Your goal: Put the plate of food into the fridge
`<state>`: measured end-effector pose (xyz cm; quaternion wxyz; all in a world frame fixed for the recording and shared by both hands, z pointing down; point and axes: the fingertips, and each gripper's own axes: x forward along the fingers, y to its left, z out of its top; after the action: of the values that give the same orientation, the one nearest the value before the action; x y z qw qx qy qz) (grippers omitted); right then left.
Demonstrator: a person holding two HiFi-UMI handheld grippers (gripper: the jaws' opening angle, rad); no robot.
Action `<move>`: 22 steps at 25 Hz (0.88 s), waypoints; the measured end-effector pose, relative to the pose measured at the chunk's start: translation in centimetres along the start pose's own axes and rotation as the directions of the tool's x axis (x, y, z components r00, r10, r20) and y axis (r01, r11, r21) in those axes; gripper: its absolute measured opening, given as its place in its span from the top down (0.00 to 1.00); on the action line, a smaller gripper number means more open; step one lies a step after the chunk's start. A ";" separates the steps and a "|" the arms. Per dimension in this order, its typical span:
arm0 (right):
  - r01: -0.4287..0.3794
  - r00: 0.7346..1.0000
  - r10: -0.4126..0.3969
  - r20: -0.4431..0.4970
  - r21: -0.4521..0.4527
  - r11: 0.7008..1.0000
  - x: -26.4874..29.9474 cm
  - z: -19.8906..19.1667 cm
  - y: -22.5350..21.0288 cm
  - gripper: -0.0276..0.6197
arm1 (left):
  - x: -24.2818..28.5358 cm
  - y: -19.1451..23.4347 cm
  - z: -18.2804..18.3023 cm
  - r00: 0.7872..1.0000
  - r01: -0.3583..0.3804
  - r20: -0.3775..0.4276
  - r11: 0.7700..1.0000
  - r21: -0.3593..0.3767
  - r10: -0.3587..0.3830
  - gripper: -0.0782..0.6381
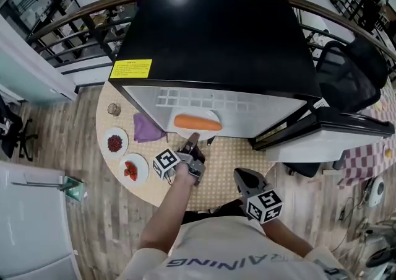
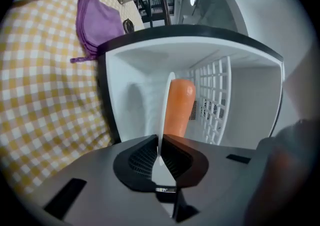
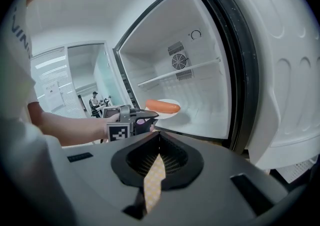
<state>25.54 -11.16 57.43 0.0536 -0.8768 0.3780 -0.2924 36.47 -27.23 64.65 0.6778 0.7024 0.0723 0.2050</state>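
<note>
A white plate (image 1: 211,113) carrying a long orange sausage (image 1: 198,123) hangs at the mouth of the open fridge (image 1: 216,37). My left gripper (image 1: 193,140) is shut on the plate's near rim. In the left gripper view the plate (image 2: 168,90) stands edge-on between the jaws, with the sausage (image 2: 179,107) to its right and the white fridge interior (image 2: 240,95) behind. My right gripper (image 1: 242,176) sits lower right over the table, shut and holding nothing. The right gripper view shows the plate (image 3: 175,110), the sausage (image 3: 161,105) and the left gripper (image 3: 150,116) over the fridge floor.
The fridge door (image 1: 334,136) stands swung open to the right. On the checked round table (image 1: 223,167) lie a purple cloth (image 1: 147,129), two small plates of red food (image 1: 115,143) (image 1: 132,169) and a glass (image 1: 114,109). A wire shelf (image 3: 180,72) crosses the fridge higher up.
</note>
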 end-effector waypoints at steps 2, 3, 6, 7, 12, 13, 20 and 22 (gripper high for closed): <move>0.000 1.000 0.000 -0.010 0.000 1.000 0.1 -0.2 0.0 0.92 | 1.6 0.3 0.3 1.000 -0.013 0.000 1.000 0.004 0.013 0.85; -0.002 1.000 0.002 -0.015 0.000 1.000 0.1 -0.3 0.0 0.92 | 2.3 0.4 0.4 1.000 -0.024 -0.001 1.000 0.008 0.024 0.85; -0.010 1.000 0.010 -0.024 -0.001 1.000 0.4 -0.6 0.2 0.92 | 3.8 1.1 1.0 0.998 -0.063 0.000 0.998 0.024 0.063 0.85; -0.012 1.000 0.012 -0.025 -0.001 1.000 0.5 -0.6 0.2 0.92 | 4.2 1.3 1.3 0.997 -0.072 0.003 0.997 0.026 0.072 0.85; -0.008 1.000 0.009 -0.027 0.004 1.000 0.6 -0.8 -0.1 0.92 | 5.4 1.6 1.9 0.994 -0.110 0.009 0.994 0.011 0.110 0.85; -0.006 1.000 0.006 -0.029 0.008 1.000 0.5 -0.8 -0.3 0.92 | 5.7 1.6 1.9 0.993 -0.120 0.011 0.993 0.005 0.120 0.85; 0.001 1.000 0.000 -0.026 0.028 1.000 0.6 -0.9 -0.4 0.92 | 7.1 2.2 2.6 0.984 -0.176 0.021 0.984 -0.003 0.176 0.84; 0.001 1.000 0.000 -0.025 0.034 0.999 0.6 -1.0 -0.4 0.92 | 7.4 2.2 2.7 0.981 -0.193 0.016 0.981 0.011 0.193 0.84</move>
<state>25.57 -11.19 58.71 0.0636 -0.8720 0.3735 -0.3098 43.83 -27.11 68.27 0.6509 0.7119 -0.0001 0.2639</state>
